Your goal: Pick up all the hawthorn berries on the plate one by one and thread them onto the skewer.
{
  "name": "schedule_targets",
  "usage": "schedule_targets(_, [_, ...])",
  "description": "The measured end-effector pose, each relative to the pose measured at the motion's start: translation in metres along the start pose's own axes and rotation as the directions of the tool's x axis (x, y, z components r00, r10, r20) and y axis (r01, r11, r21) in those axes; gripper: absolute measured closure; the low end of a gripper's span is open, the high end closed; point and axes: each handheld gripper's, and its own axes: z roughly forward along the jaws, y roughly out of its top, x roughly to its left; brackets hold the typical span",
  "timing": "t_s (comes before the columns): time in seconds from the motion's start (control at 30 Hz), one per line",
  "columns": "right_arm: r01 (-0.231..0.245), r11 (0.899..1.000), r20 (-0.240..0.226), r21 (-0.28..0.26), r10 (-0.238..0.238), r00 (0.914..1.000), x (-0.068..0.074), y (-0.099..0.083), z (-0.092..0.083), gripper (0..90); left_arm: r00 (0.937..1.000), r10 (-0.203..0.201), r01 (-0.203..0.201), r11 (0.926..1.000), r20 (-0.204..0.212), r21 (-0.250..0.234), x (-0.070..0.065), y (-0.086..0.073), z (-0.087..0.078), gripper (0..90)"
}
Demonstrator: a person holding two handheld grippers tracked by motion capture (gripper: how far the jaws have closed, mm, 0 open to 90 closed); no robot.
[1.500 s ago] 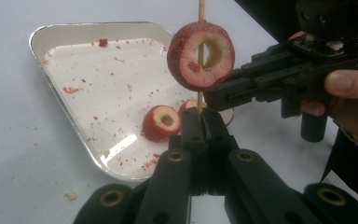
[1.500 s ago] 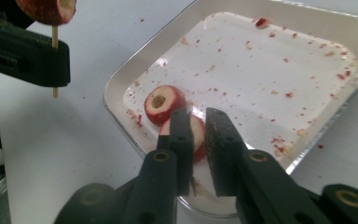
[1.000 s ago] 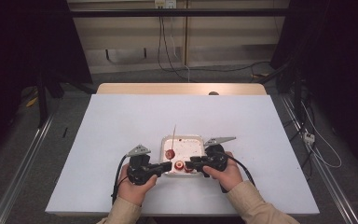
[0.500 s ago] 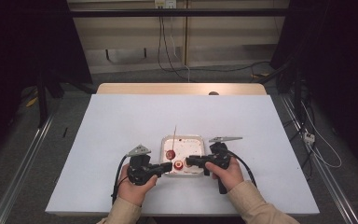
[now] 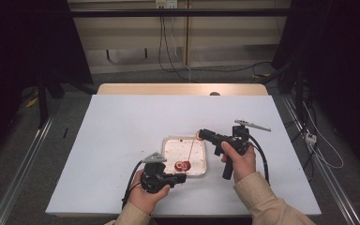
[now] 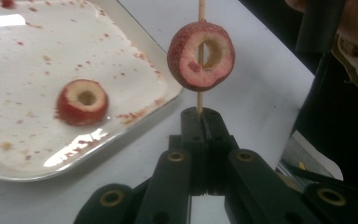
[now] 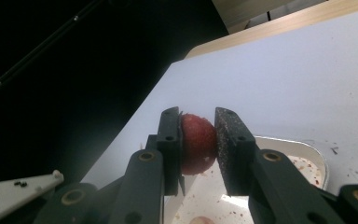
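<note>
Your job here looks like threading cored red fruit onto a thin wooden skewer, so work over the white table (image 5: 122, 140) and keep everything above the metal tray (image 5: 168, 143), where the juice spots can fall harmlessly. One cored fruit (image 6: 82, 101) lies loose in the tray, hollow side up, near its front rim.

Your left hand-held gripper (image 5: 180, 177) sits low at the tray's near edge, pointing level toward the right, its jaws pressed together on the bottom end of the skewer (image 6: 200, 100). A fruit ring (image 6: 201, 56) is already threaded on just above the jaws. Keep that stick steady and upright; it is the target.

Your right hand-held gripper (image 5: 201, 134) is raised above the tray's far right corner, pointing left. Its jaws have just been closing and now clamp a red fruit piece (image 7: 197, 143) between the pads. I judge the skewer's top end is at or near that piece, though the contact itself is too small to make out. Line the core hole up with the tip, then push down along the stick, not across it, and squeeze no harder than needed.
</note>
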Motion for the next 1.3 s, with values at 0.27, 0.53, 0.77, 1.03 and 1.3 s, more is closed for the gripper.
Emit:
schedule_targets(0.27, [-0.006,1.000,-0.025,-0.017,0.006,0.9997,0.004,0.001,0.000,72.9,0.9999,-0.002,0.002,0.9998,0.012,0.019,-0.001,-0.002,0.006,89.8])
schedule_targets(0.53, [-0.005,1.000,-0.038,-0.017,0.004,0.9993,0.007,-0.001,0.003,72.9,0.9995,-0.031,0.031,0.9995,0.009,0.008,0.003,-0.002,0.006,89.8])
schedule_targets(0.77, [-0.010,1.000,-0.060,-0.013,0.009,0.9982,0.010,-0.004,0.006,72.8,0.9992,-0.038,0.038,0.9993,0.016,-0.004,0.005,-0.001,0.005,89.8])
schedule_targets(1.03, [0.029,1.000,-0.072,-0.004,-0.029,0.9970,0.015,-0.012,0.011,72.7,0.9973,-0.071,0.071,0.9972,0.020,-0.023,0.008,-0.002,0.004,89.8])
schedule_targets(1.3, [0.095,0.995,-0.095,-0.020,-0.097,0.9908,0.017,-0.016,0.012,71.5,0.9948,-0.097,0.098,0.9952,0.029,-0.009,0.009,-0.003,0.006,89.8])
